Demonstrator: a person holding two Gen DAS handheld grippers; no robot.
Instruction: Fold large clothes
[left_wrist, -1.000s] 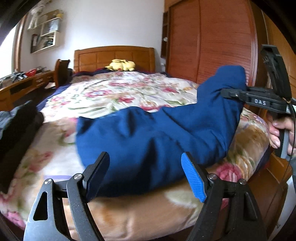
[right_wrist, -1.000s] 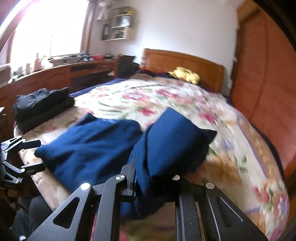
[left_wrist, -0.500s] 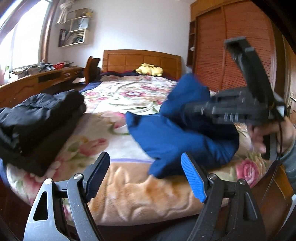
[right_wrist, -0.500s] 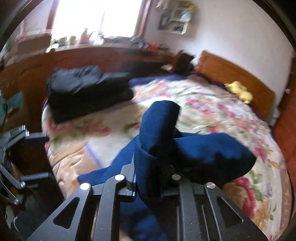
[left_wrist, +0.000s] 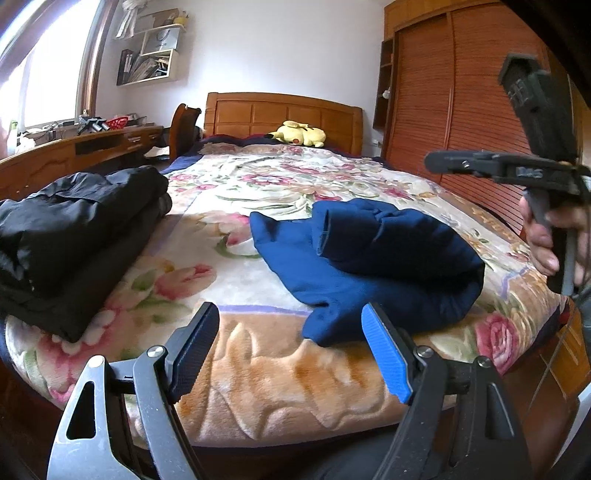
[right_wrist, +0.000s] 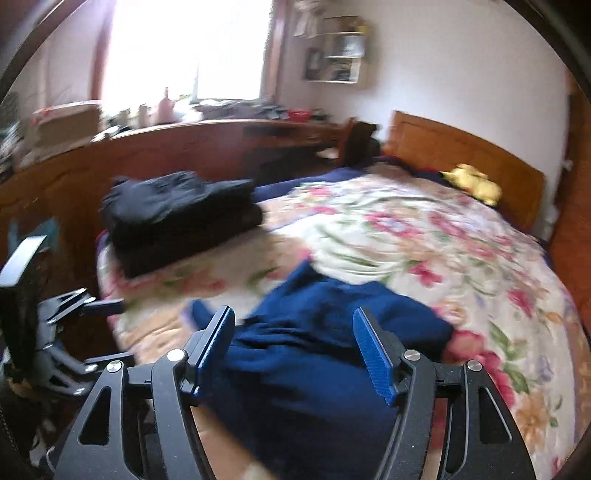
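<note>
Now the right gripper (right_wrist: 293, 350), jaws just opening and nothing pinched, lets the blue garment (left_wrist: 369, 258) drop half-folded near the bed's (left_wrist: 295, 387) foot edge; left gripper (left_wrist: 290, 347) wide, empty; next, likely, squaring the loose lump flat.

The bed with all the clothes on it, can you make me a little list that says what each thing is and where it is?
bed cover: flowery plush blanket, spread over the wooden bed
blue garment: dark blue knit garment, loosely folded near the foot edge
black pile: folded black clothes, stacked at the window-side corner of the blanket
toy: yellow plush toy, by the headboard
left gripper: open, holding nothing
right gripper: jaws just opened, blue garment lying loose below them
</note>
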